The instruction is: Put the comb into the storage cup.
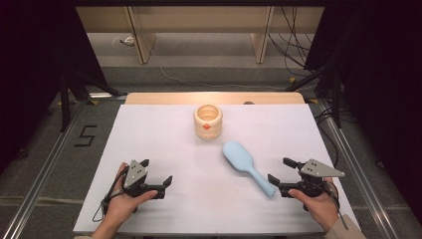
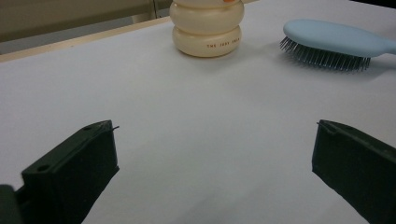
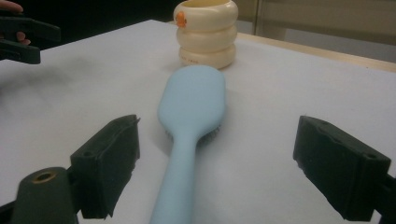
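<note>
Blue hairbrush (image 1: 247, 167) handle between spread right gripper (image 1: 284, 176) jaws, untouched, left gripper (image 1: 157, 175) spread, level above table (image 1: 164, 134)

The white table (image 1: 164, 139) lies bare ahead of the left gripper (image 1: 158, 175), giving it an unblocked path up to the cream ringed cup (image 1: 208, 121) near the far edge. The light blue hairbrush (image 1: 246, 166) lies bristles down, slanting from just beside the cup toward the right gripper (image 1: 283, 172), its handle end between that gripper's wide-apart jaws. Bare table separates the two grippers.
</note>
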`<state>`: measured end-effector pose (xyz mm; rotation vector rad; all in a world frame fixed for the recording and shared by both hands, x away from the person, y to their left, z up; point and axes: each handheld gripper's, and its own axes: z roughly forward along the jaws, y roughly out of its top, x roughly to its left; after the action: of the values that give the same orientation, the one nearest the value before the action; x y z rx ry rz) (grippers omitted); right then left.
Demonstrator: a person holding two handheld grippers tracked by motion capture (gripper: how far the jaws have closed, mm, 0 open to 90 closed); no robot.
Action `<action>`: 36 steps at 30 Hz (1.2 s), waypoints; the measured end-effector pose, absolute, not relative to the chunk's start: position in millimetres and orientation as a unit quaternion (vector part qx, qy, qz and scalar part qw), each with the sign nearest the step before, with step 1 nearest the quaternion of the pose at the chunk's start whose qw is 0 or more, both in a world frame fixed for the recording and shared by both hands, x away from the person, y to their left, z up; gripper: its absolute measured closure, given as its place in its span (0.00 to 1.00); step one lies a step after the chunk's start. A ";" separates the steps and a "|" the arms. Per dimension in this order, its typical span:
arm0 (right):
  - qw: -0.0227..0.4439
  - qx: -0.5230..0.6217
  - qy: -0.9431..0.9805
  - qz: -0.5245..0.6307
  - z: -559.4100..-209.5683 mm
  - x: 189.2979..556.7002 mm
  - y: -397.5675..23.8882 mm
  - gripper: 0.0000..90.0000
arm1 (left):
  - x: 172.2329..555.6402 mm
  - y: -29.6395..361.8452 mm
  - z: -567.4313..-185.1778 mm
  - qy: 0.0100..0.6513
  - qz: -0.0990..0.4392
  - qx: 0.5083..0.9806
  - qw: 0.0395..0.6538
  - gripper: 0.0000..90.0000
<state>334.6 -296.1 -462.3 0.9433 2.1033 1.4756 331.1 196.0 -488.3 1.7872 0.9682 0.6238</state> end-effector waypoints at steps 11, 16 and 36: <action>0.206 0.344 0.754 0.520 -461.9 336.0 -296.8 0.17 | 330.4 197.0 -488.3 0.400 0.259 0.733 0.485 0.00; 0.220 0.353 0.748 0.517 -458.1 338.1 -297.8 0.34 | 330.7 196.8 -488.4 0.401 0.258 0.733 0.485 0.00; 0.140 0.408 0.831 0.350 -461.1 361.2 -282.4 1.00 | 332.0 195.1 -489.6 0.404 0.255 0.733 0.485 0.00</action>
<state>361.2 -282.4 -461.1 1.1786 2.4020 1.0124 332.0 195.1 -489.6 1.7838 0.9826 0.6211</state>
